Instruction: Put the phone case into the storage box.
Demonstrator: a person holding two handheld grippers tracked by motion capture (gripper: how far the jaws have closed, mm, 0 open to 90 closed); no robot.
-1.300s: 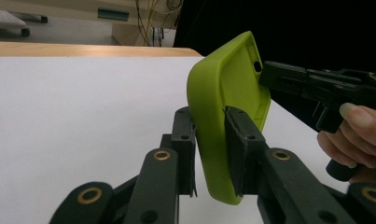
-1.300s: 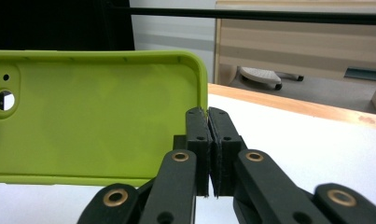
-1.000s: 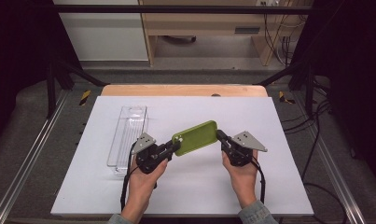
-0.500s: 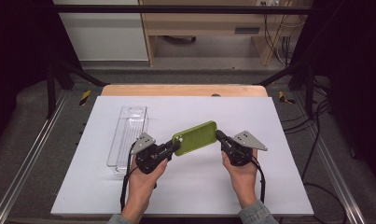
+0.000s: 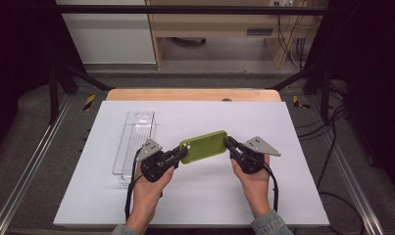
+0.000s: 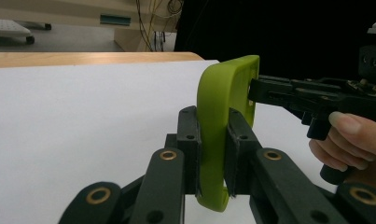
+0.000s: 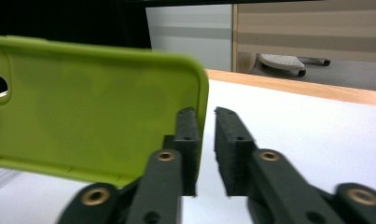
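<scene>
A lime-green phone case [image 5: 205, 146] hangs just above the white table between my two grippers. My left gripper [image 5: 183, 154] is shut on its left end; in the left gripper view both pads [image 6: 189, 140] press on the case's edge [image 6: 218, 107]. My right gripper [image 5: 230, 145] is at the case's right end. Its jaws have just been opening. In the right gripper view they stand a little apart with nothing in the gap [image 7: 206, 121], and the case [image 7: 92, 107] lies against the outside of the left finger [image 7: 185, 135].
A clear plastic box [image 5: 136, 142] lies lengthwise on the white tabletop [image 5: 293, 196], left of my left hand. A wooden strip [image 5: 185, 94] borders the table's far edge. Metal rails and cables run along both sides on the floor.
</scene>
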